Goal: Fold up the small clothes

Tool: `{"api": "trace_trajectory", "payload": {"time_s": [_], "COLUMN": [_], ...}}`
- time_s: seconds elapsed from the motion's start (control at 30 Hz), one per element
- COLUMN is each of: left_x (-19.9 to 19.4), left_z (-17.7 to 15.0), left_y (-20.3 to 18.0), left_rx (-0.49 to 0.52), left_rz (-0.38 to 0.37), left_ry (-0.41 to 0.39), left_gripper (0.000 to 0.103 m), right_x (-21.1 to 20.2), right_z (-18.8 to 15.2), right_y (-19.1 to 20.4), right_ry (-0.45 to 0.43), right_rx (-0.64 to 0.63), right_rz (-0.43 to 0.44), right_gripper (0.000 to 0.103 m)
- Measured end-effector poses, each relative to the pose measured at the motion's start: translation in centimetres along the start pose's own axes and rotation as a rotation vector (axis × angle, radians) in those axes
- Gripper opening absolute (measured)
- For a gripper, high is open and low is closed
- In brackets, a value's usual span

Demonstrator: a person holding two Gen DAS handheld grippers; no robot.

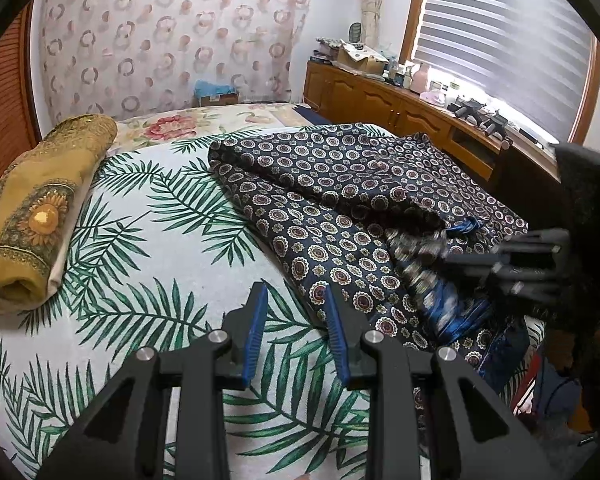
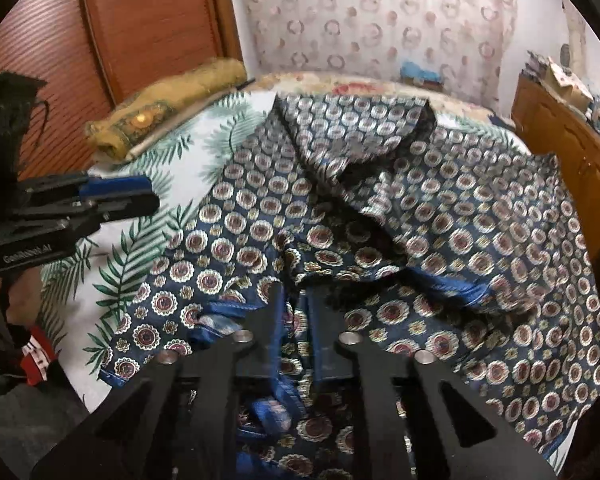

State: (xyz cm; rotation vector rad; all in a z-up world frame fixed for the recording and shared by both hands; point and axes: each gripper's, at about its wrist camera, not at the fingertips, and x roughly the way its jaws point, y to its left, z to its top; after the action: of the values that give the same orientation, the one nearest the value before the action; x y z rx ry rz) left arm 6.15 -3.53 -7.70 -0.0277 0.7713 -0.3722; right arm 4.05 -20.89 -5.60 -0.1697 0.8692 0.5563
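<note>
While the right gripper [image 2: 296,300] clamps the navy patterned garment [image 2: 420,240] at its blue hem, pointing steeply down, the left gripper [image 1: 296,320] hovers parted, empty, over the leaf-print sheet [image 1: 140,240].

You see a palm-leaf sheet [image 1: 148,240] covering the bed, with a folded mustard cloth [image 1: 40,208] at its left edge. A wooden cabinet [image 1: 384,100] along the right wall carries clutter under a window blind [image 1: 500,32]. A circle-patterned curtain [image 1: 172,36] hangs behind.
</note>
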Motion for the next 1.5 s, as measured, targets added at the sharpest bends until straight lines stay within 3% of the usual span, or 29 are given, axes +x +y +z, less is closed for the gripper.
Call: {"api": "trace_trajectory", "payload": {"time_s": [0.23, 0.43, 0.53, 0.67, 0.7, 0.8, 0.83, 1.13, 1.17, 1.2, 1.23, 1.27, 1.33, 1.5], "left_x": [0.1, 0.2, 0.5, 0.5, 0.4, 0.4, 0.5, 1.0, 1.1, 1.1, 1.1, 1.1, 1.1, 1.0], "left_z": [-0.1, 0.1, 0.2, 0.2, 0.2, 0.2, 0.1, -0.1, -0.1, -0.2, -0.2, -0.2, -0.2, -0.3], "left_y": [-0.4, -0.8, -1.0, -1.4, -1.4, -1.5, -1.5, -1.9, -1.9, -1.9, -1.9, -1.9, -1.9, -2.2], "left_rx": [0.005, 0.005, 0.0, 0.01, 0.013, 0.013, 0.014, 0.027, 0.025, 0.025, 0.025, 0.025, 0.025, 0.03], "left_rz": [-0.014, -0.024, -0.021, -0.015, -0.015, -0.018, -0.019, -0.024, -0.026, -0.026, -0.026, -0.026, -0.028, -0.036], "left_ry": [0.001, -0.005, -0.005, -0.003, -0.003, -0.004, -0.003, 0.017, 0.017, 0.017, 0.018, 0.017, 0.018, 0.013], "left_gripper": [0.027, 0.027, 0.027, 0.027, 0.027, 0.027, 0.027, 0.027, 0.027, 0.027, 0.027, 0.027, 0.027, 0.027], "right_x": [-5.7, -9.7, -9.8, -9.0, -8.6, -6.9, -6.1, 1.4, 2.0, 2.4, 2.6, 2.5, 1.5, -2.1], "right_z": [0.4, -1.0, -1.4, -0.7, -0.4, 0.4, 0.8, 3.7, 3.8, 3.8, 3.8, 3.7, 3.6, 3.2], "right_y": [-3.4, -6.8, -8.6, -8.2, -8.1, -7.5, -7.3, -7.6, -7.7, -7.8, -7.9, -7.9, -8.1, -9.9], "right_ry": [-0.117, -0.112, -0.098, -0.116, -0.12, -0.127, -0.125, -0.016, 0.004, 0.015, 0.025, 0.025, -0.006, -0.064], "right_rx": [0.022, 0.034, 0.073, 0.071, 0.071, 0.072, 0.076, 0.059, 0.052, 0.049, 0.045, 0.036, 0.026, 0.039], "right_rz": [-0.082, -0.203, -0.211, -0.2, -0.192, -0.154, -0.126, -0.096, -0.101, -0.097, -0.082, -0.069, -0.049, -0.115], "right_gripper": [0.0, 0.0, 0.0, 0.0, 0.007, 0.043, 0.048, 0.048, 0.047, 0.032, 0.009, 0.002, 0.0, 0.0]}}
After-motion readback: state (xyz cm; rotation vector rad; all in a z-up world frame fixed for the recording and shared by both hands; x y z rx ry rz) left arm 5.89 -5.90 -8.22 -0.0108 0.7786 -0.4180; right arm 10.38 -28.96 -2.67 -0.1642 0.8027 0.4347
